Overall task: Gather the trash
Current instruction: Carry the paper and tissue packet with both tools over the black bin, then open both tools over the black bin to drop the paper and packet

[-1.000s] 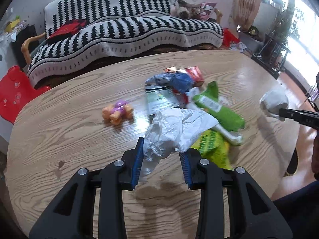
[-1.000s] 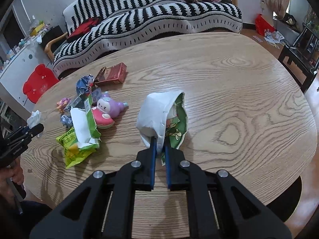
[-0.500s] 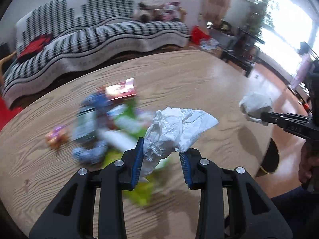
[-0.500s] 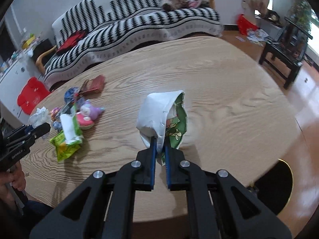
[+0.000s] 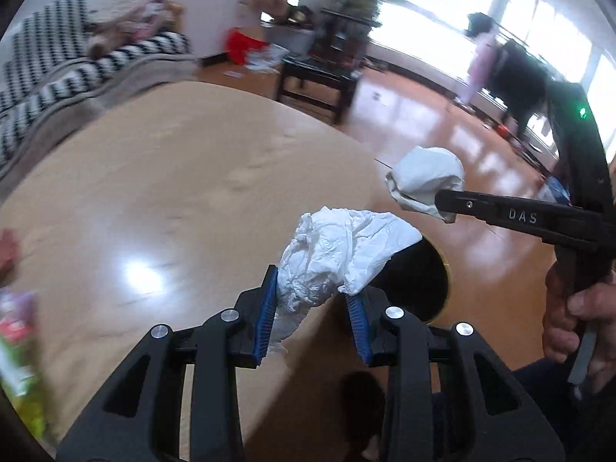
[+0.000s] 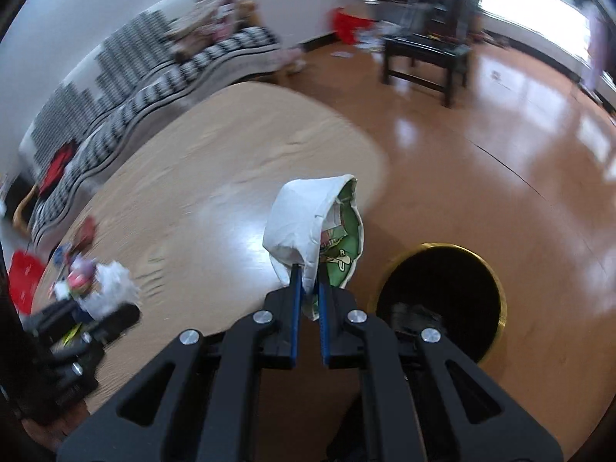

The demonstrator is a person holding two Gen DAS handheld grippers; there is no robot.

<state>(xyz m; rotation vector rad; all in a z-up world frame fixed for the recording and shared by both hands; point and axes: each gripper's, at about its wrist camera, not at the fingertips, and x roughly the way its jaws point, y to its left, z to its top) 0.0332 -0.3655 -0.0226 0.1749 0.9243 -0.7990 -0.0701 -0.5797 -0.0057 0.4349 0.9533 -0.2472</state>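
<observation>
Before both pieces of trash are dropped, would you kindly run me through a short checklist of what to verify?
1. Left hand-held gripper holds the crumpled white tissue: ok.
2. Right hand-held gripper is shut on the white and green snack wrapper: ok.
3. Black bin with gold rim on the floor beside the table, mouth unobstructed: ok.
4. Wrapper directly over the bin mouth: not ok, it hangs beside the rim.
5. Tissue directly over the bin: cannot tell.
6. Room left inside the bin: cannot tell, interior dark.
</observation>
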